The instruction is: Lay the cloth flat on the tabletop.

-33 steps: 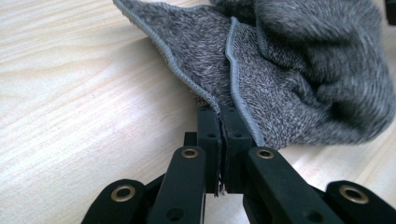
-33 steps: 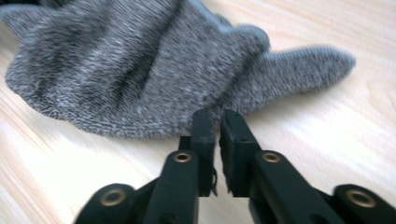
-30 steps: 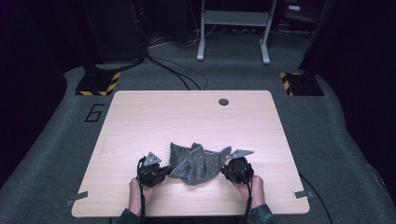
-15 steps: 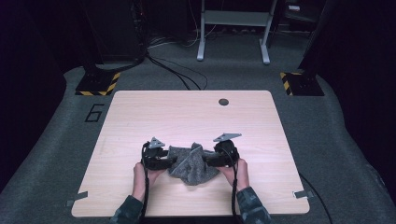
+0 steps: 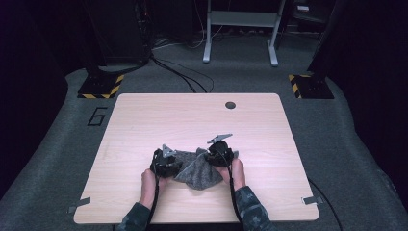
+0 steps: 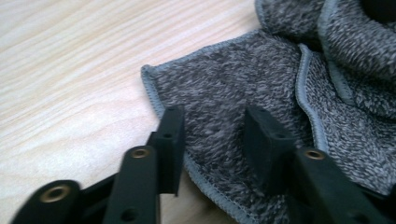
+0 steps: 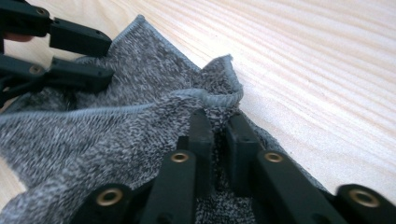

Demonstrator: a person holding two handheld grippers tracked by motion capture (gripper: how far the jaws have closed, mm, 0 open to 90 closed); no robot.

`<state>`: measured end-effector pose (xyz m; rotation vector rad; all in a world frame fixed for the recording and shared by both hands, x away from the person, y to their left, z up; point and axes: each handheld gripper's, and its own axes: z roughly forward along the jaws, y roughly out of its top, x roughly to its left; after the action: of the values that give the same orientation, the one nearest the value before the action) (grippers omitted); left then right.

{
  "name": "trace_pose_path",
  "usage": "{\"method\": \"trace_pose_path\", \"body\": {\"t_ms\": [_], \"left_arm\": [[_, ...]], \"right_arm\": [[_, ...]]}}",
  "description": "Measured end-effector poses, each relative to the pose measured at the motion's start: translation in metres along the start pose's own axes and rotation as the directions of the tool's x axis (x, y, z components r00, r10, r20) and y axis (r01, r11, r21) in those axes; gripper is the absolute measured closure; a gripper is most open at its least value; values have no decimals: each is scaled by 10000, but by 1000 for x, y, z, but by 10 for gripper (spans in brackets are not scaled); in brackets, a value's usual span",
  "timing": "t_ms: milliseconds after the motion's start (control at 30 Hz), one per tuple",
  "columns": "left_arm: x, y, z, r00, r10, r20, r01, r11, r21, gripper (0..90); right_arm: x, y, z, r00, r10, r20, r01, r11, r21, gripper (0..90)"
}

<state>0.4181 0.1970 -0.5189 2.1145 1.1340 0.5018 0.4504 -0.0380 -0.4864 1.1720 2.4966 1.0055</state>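
Your right gripper's fingers [image 7: 201,135] pinch a soft fold of the grey terry towel [image 5: 195,171], having just closed. Your left gripper's fingers [image 6: 170,140], also just closing, stand spread over a hemmed corner without pressing it. The towel will likely handle light and limp, so grip at the hem.

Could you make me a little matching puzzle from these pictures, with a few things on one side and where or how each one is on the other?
Things:
1. grey cloth
2. left gripper
3. right gripper
4. round dark hole

States or places:
A. in the table top near its far edge
B. bunched between the two grippers
C. jaws apart over a flat part of the cloth
D. jaws nearly together, pinching a fold of the cloth

Pairs: 1-B, 2-C, 3-D, 4-A
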Motion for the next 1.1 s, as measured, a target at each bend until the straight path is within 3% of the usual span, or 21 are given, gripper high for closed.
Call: {"method": "trace_pose_path", "body": {"t_ms": [133,367,433,567,733,867,900,1000,1100], "left_arm": [[1,0,0,9999,-71,-142,71,10000,-26,739],[-4,0,1,9988,-89,-476,85,9999,-82,755],[-4,0,1,9989,-94,-466,90,9999,-108,754],[-5,0,1,9988,-69,-482,63,9999,-114,754],[-4,0,1,9988,-56,-477,49,9999,-130,750],[-4,-2,1,9988,-211,-448,200,9995,-258,740],[-2,-2,0,9992,-55,-389,48,9998,-169,731],[1,-2,0,9993,-80,-376,75,9999,-121,693],[6,-1,-2,9993,-166,-331,169,9998,110,598]], "right_arm": [[3,-4,-18,9997,-18,229,33,9980,-636,845],[6,-28,-71,9995,149,289,-103,9883,-1520,832],[8,-39,-83,9988,36,492,38,9886,-1504,826],[10,-67,-99,9983,276,508,-210,9919,-1254,809],[10,-101,-104,9975,565,418,-545,9973,-486,773],[3,-122,-107,9942,1043,275,-1041,9945,-76,715],[0,-126,-110,9939,1079,238,-1078,9942,-62,688],[-7,-132,-120,9891,1469,-4,-1469,9890,-196,599],[-17,-133,-134,9821,1876,-172,-1884,9794,-725,548]]}}
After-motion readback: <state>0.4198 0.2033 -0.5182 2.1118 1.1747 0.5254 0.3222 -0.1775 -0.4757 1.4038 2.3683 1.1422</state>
